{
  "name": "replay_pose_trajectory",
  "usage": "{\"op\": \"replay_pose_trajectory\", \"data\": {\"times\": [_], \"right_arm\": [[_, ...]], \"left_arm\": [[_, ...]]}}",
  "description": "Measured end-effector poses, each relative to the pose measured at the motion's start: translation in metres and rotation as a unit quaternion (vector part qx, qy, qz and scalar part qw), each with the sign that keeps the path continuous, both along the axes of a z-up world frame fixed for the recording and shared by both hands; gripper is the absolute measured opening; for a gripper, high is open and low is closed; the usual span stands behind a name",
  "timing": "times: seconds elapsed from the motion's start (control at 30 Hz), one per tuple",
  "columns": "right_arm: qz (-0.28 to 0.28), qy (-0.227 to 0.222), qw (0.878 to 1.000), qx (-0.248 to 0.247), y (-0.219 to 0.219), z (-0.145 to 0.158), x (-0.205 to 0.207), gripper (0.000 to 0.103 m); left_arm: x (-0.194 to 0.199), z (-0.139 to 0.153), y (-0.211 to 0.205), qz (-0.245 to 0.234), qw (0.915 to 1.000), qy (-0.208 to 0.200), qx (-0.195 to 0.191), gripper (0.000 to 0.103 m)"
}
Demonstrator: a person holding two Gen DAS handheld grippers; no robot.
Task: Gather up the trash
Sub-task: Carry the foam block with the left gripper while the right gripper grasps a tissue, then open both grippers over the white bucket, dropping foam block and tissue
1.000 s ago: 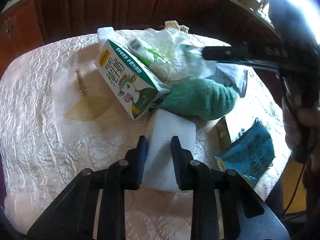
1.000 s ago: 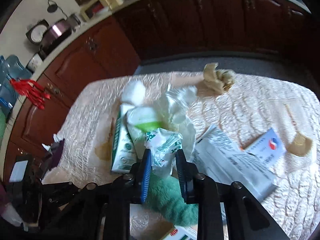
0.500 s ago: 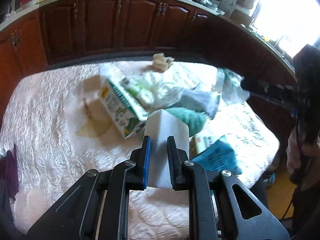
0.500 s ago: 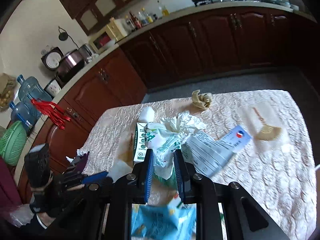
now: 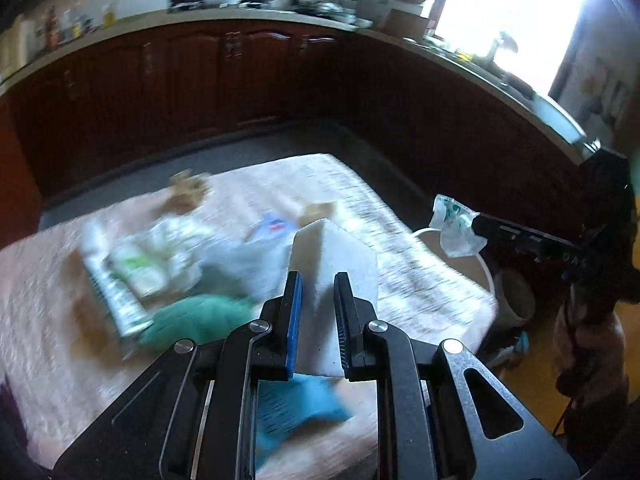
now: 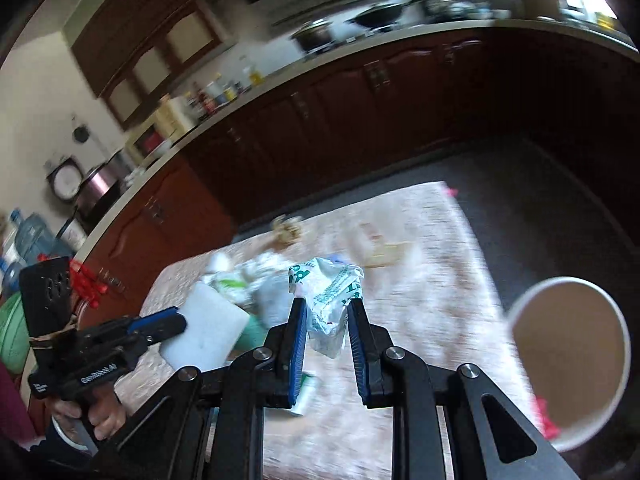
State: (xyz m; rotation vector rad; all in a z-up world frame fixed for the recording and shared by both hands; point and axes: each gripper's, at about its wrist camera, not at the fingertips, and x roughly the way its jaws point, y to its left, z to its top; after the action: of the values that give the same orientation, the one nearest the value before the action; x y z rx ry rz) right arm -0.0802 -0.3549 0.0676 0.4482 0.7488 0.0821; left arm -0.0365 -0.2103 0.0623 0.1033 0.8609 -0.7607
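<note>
My left gripper (image 5: pixel 316 280) is shut on a white foam block (image 5: pixel 336 252), held up above the table (image 5: pixel 420 280). In the right wrist view the same white foam block (image 6: pixel 204 328) shows at the left in that gripper (image 6: pixel 182 322). My right gripper (image 6: pixel 326 306) is shut on a crumpled white-and-green wrapper (image 6: pixel 326 288), lifted over the table's right part. From the left wrist view the wrapper (image 5: pixel 456 226) hangs above a round white bin (image 5: pixel 476 264) beside the table. The bin (image 6: pixel 568 364) is open, with a brown inside.
More litter lies blurred on the cream tablecloth: a milk carton (image 5: pixel 114 292), white plastic wrap (image 5: pixel 168 248), a green cloth (image 5: pixel 192 320), a blue packet (image 5: pixel 296 404), a wooden brush (image 6: pixel 384 250). Dark cabinets (image 5: pixel 240 76) ring the room. A hand (image 6: pixel 100 412) holds the left tool.
Both grippers have risen away from the pile, each carrying its piece. The right one swung to the right, and the white bin has come into view.
</note>
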Motion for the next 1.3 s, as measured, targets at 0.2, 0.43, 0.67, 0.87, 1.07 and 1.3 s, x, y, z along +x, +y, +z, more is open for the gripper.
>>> {"op": "replay_pose_trajectory", "data": {"times": [0.2, 0.43, 0.67, 0.87, 1.07, 1.3], "right_arm": [[-0.077, 0.017, 0.997, -0.009, -0.07, -0.012, -0.037, 0.02], [-0.155, 0.043, 0.987, 0.007, -0.14, -0.035, -0.067, 0.02], [-0.211, 0.063, 0.975, 0.019, -0.178, -0.054, -0.095, 0.02], [-0.244, 0.084, 0.966, 0.018, -0.191, -0.064, -0.11, 0.034], [-0.253, 0.084, 0.964, 0.017, -0.193, -0.061, -0.118, 0.05], [-0.249, 0.087, 0.964, 0.026, -0.187, -0.064, -0.108, 0.051]], "left_arm": [[-0.008, -0.002, -0.088, -0.052, 0.9985, 0.017, -0.002, 0.014], [-0.02, -0.014, -0.178, -0.089, 0.9955, 0.03, 0.008, 0.014], [-0.028, -0.031, -0.231, -0.104, 0.9934, 0.045, 0.015, 0.014], [-0.03, -0.046, -0.253, -0.101, 0.9929, 0.061, 0.011, 0.014], [-0.028, -0.057, -0.255, -0.097, 0.9924, 0.075, 0.014, 0.024], [-0.027, -0.057, -0.247, -0.095, 0.992, 0.083, 0.012, 0.034]]}}
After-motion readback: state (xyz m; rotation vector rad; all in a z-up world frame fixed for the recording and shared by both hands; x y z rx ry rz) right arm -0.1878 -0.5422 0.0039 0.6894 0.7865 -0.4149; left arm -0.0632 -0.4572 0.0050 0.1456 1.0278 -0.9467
